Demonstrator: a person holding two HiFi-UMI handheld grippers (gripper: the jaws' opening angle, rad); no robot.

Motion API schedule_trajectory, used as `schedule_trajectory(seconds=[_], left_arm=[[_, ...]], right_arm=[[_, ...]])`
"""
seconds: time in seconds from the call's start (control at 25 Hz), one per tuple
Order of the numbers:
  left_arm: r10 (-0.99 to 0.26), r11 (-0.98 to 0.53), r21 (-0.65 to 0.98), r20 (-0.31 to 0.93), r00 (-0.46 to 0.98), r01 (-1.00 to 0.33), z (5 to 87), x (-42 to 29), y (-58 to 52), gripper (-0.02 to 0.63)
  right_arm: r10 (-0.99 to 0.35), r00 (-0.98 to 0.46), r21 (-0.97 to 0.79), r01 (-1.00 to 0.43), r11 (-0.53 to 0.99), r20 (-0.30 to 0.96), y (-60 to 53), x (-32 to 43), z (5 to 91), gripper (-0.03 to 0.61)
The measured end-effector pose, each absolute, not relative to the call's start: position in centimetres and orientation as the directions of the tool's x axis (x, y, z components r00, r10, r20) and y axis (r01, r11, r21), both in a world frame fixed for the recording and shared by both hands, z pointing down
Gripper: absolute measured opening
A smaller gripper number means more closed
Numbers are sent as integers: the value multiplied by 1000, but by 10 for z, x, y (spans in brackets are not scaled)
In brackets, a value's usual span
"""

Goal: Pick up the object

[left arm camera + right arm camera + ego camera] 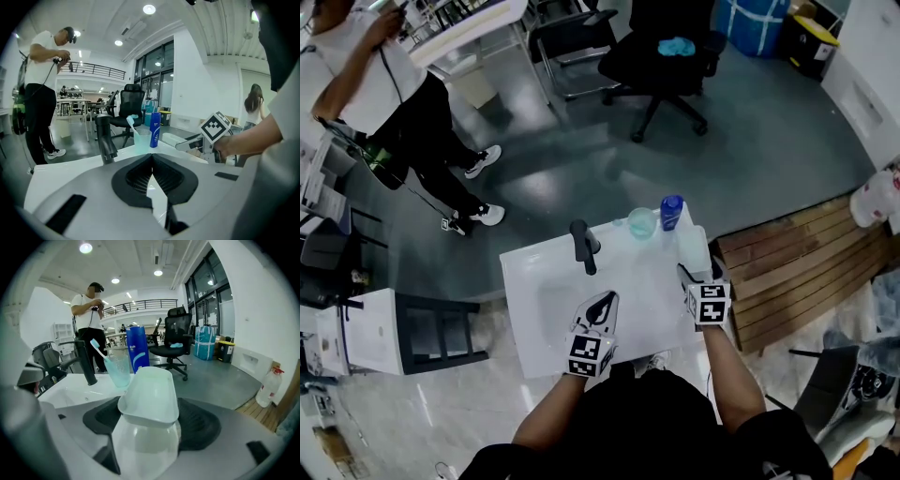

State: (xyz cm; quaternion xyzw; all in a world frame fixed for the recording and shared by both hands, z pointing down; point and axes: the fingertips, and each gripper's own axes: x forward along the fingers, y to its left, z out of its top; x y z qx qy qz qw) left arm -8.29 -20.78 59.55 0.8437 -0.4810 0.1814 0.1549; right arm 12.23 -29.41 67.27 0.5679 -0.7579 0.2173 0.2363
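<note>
A white oblong dish (690, 246) lies at the right side of the white washbasin top (534, 272). My right gripper (692, 274) is shut on it, and in the right gripper view the dish (150, 394) fills the space between the dark pads (201, 425). The left gripper view shows the same dish (169, 139) sticking out ahead of the right gripper (187, 144). My left gripper (605, 302) hovers over the basin's front, jaws shut with nothing between them (151, 161).
A black faucet (583, 246) stands behind the basin. A translucent cup with a toothbrush (641, 223) and a blue bottle (671, 212) stand just beyond the dish. A person (384, 84) stands far left, an office chair (661, 56) behind, wooden boards (797, 262) to the right.
</note>
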Motion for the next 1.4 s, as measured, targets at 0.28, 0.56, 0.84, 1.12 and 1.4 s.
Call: schedule_trajectory(seconds=[0.28,0.56,0.84,1.12,1.4], left_arm=[[-769,-495,88,418,484,-864,582,-80,-213,20],[-778,-495,82,402,483,-865,573,-87,-212,20],[-818,-472,94,325,475,-877,540,-97,-212,20],[-844,-453,95,274,460,-887,522,-108,-214,20],[-846,-448,106,270,459,-888,520,-114,-209,20]], right_arm=[[-821,-281,-23,-950,312,497,-282,113,603,385],[-868,-321,3,-937,348,379,-279,97,540,385],[-885,-342,21,-930,367,317,-269,89,496,385],[-892,-355,54,-922,384,280,-259,78,481,385],[-894,-350,98,-916,389,280,-253,69,479,385]])
